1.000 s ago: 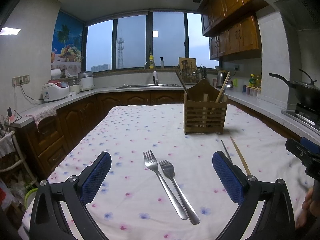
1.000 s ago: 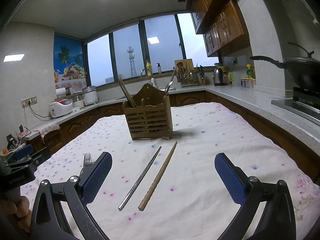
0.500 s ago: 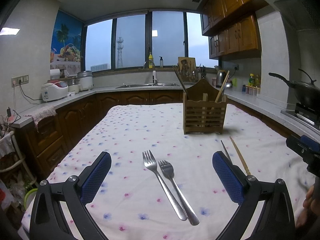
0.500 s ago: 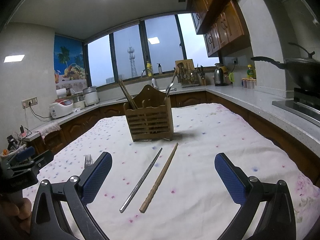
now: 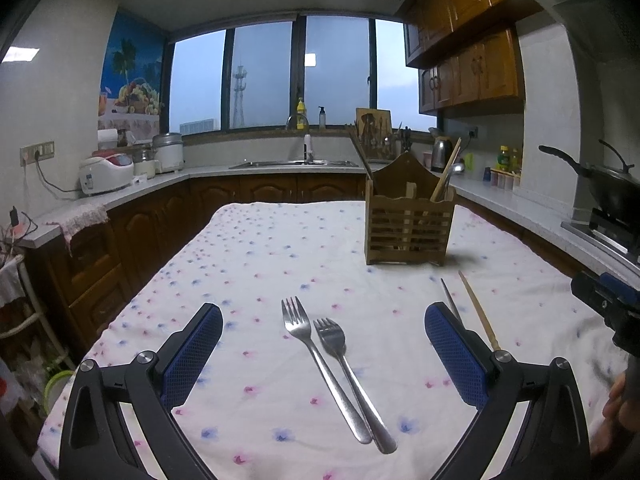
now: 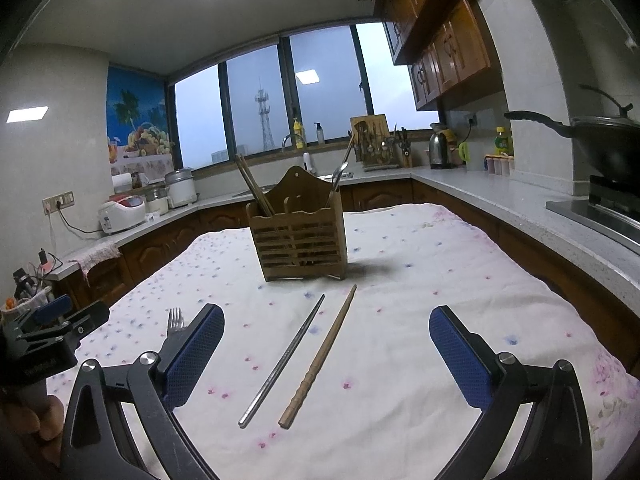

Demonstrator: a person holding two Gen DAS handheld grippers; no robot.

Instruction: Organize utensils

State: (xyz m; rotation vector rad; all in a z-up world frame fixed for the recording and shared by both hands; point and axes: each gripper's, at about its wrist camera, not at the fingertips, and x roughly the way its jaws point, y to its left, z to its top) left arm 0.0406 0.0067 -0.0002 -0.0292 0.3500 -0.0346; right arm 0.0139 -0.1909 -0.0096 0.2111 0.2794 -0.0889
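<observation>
Two metal forks (image 5: 332, 364) lie side by side on the flowered tablecloth (image 5: 260, 264), tines away from me, between the wide-apart pads of my open left gripper (image 5: 323, 354). In the right wrist view a metal chopstick (image 6: 285, 360) and a wooden chopstick (image 6: 320, 356) lie on the cloth between the pads of my open right gripper (image 6: 326, 354). Behind them stands a slatted wooden utensil holder (image 6: 299, 236) with chopsticks and a spoon in it; the same holder (image 5: 408, 224) shows in the left wrist view. Neither gripper holds anything.
A counter (image 5: 120, 196) with a rice cooker (image 5: 105, 173) runs along the left and back walls, with a sink (image 5: 294, 164) under the window. A wok (image 6: 600, 148) sits on the stove at the right. The table edge lies close to the right.
Both views have shifted only slightly; the utensils sit a little nearer in the frames. Both grippers stay open and nothing on the table has moved.
</observation>
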